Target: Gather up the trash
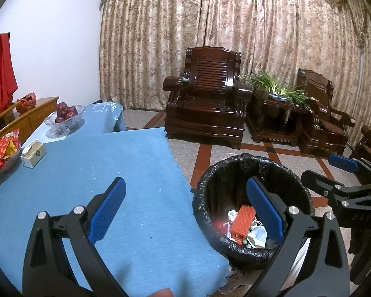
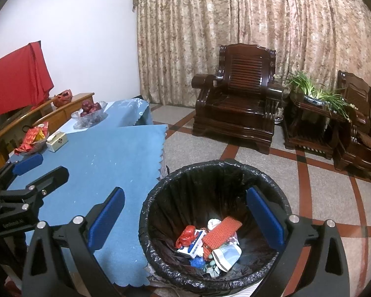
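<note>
- The bin [image 2: 215, 222], lined with a black bag, stands on the floor [image 2: 321, 193] just beside the worktop [image 2: 106, 163] edge.
- The right claw [image 2: 185, 220] hangs over the bin's mouth with its jaws spread wide and nothing between them; its right pad [image 2: 264, 219] is over the bin, its left pad [image 2: 106, 219] over the blue cloth.
- The left claw [image 1: 185, 208] is also spread wide and holds nothing; its left pad [image 1: 106, 209] is over the worktop, its right pad [image 1: 264, 209] over the bin [image 1: 249, 208].
- Each claw shows in the other's view: the right claw [image 1: 334, 173] beyond the bin, the left claw [image 2: 39, 168] over the cloth.
- Trash lies at the bottom of the bin, below the right claw: one orange ribbed piece [image 2: 221, 232], one red crumpled wrapper [image 2: 185, 236], one white-and-blue box [image 2: 194, 245], one pale crumpled pack [image 2: 227, 255], one blue scrap [image 2: 197, 262]; smaller bits under them are too jumbled to count.
- On the worktop, well apart from both claws: one tissue box [image 2: 57, 141], one glass bowl of red apples [image 2: 90, 113], one dish of red packets [image 2: 33, 141]. Small white specks [image 1: 95, 173] dot the cloth.
- Two dark wooden armchairs [image 2: 237, 109] stand by the curtain [image 2: 235, 37], with one potted plant [image 2: 314, 91] on a side table between them.
- One red cloth [image 2: 17, 84] hangs at the far left.
</note>
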### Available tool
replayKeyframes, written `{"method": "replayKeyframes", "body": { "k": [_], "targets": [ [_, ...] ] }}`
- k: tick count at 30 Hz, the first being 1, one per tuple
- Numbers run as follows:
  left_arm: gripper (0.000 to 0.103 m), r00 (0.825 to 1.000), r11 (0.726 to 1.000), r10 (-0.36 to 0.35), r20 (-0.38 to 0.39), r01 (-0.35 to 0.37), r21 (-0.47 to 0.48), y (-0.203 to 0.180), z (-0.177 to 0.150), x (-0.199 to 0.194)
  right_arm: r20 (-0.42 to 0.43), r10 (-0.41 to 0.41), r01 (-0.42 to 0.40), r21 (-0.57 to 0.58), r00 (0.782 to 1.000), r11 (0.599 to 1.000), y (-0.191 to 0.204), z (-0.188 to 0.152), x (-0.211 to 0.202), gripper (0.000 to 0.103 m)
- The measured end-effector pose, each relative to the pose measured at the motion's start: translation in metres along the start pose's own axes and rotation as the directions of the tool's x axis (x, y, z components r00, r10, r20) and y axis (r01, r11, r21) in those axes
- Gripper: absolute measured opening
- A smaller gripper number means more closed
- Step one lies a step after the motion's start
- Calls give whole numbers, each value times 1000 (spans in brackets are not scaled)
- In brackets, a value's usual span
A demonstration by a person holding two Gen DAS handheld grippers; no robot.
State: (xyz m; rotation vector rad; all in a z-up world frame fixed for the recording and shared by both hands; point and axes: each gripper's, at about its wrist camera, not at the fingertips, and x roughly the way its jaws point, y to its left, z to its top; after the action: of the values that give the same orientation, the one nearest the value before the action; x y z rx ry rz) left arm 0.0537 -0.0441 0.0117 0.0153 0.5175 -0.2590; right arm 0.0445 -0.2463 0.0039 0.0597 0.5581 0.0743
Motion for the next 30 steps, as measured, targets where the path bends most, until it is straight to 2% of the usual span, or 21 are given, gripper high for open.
{"method": "replayKeyframes", "body": {
  "k": [30],
  "targets": [
    [95, 1000, 1000, 0, 0, 0, -1, 4, -1, 0, 0, -2, 2, -8, 1000, 1000, 0, 2, 1, 97]
  ]
}}
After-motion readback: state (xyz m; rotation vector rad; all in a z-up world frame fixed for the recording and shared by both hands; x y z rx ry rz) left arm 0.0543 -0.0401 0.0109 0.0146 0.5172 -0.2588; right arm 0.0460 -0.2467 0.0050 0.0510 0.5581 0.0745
